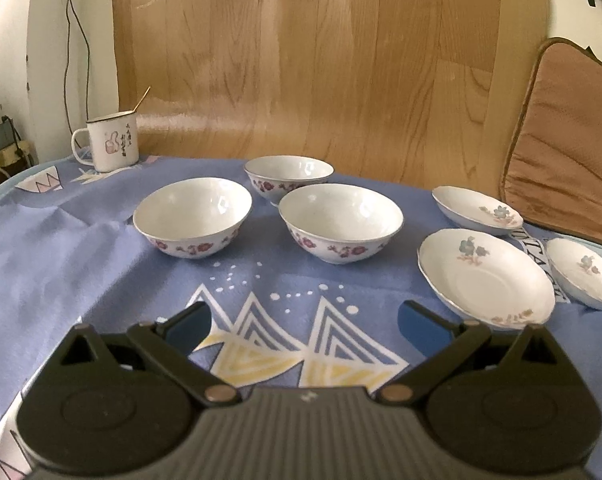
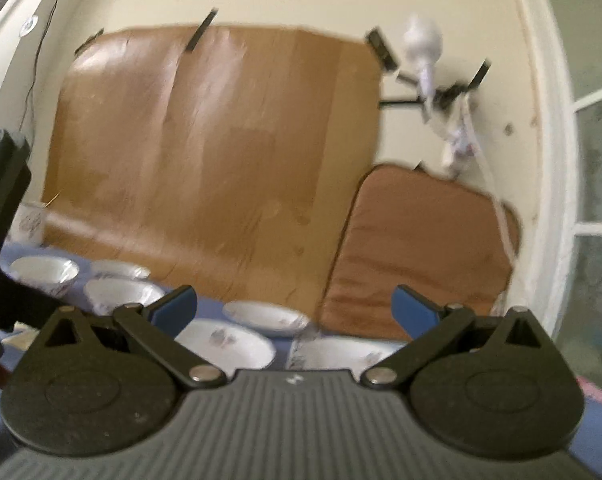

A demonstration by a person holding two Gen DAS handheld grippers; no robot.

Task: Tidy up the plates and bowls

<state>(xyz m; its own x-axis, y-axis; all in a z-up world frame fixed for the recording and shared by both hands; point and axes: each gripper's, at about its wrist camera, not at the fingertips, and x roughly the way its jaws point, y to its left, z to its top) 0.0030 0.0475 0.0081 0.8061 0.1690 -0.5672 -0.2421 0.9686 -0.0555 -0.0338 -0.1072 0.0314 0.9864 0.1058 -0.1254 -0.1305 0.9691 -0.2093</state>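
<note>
Still unstacked bowls (image 1: pixel 192 218), plates (image 1: pixel 486 276)

A lived-in home: a counter under a blue patterned cloth (image 1: pixel 81 240) carries floral china bowls (image 1: pixel 193 216) and an enamel mug (image 1: pixel 113 146), with a brown cushion (image 1: pixel 569 168) leaning against the far wall.

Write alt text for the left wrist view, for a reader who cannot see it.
Three bowls and three plates sit apart, unstacked, on a blue tablecloth, bowls in the middle, plates at right. The open left gripper hovers empty in front. A mug stands at the far left, before a brown board.
</note>
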